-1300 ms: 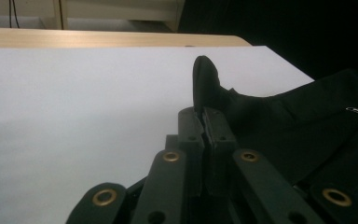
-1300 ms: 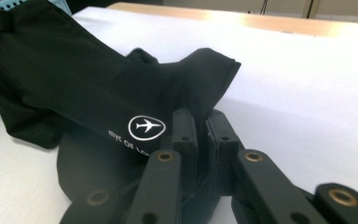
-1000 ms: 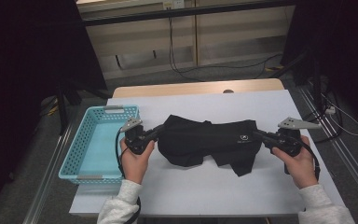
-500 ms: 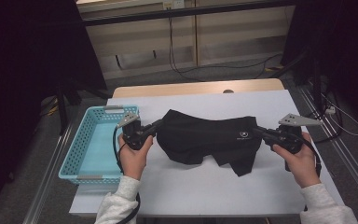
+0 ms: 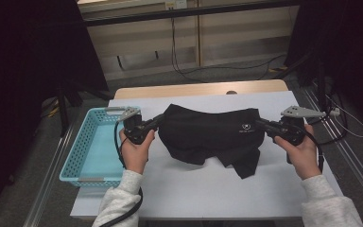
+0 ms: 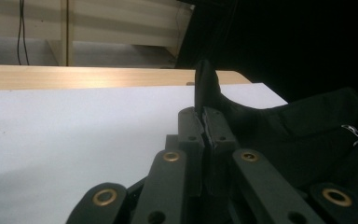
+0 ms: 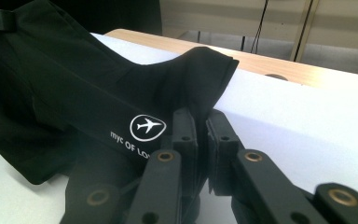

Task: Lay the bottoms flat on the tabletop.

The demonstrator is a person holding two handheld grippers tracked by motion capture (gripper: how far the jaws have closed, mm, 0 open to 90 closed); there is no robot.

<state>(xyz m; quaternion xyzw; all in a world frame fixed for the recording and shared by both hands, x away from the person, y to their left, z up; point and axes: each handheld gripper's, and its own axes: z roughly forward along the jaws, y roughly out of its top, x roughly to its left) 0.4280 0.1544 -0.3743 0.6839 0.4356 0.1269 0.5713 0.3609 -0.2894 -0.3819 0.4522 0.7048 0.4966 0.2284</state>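
A black garment [image 5: 212, 135] with a small white plane logo hangs stretched between my two grippers over the white table [image 5: 208, 189]. My left gripper [image 5: 159, 120] is shut on the garment's left edge; in the left gripper view a fold of the black cloth [image 6: 204, 88] stands up from between the jaws of the left gripper [image 6: 203, 119]. At the garment's right edge my right gripper [image 5: 260, 124] is shut on the cloth. The right gripper view shows the right gripper [image 7: 201, 122] pinching the garment [image 7: 98, 93] beside the logo [image 7: 148, 126]. A loose end droops onto the table at the lower right.
A light blue plastic basket [image 5: 82, 146] sits at the table's left edge, close to my left hand. The wooden far edge of the table [image 5: 203, 89] lies behind the garment. Metal rails run along both sides of the table, and cables lie on the floor beyond.
Both grippers have lifted the garment slightly, the right one rising a little more. The cloth now hangs tauter between them, with less of it resting on the table.
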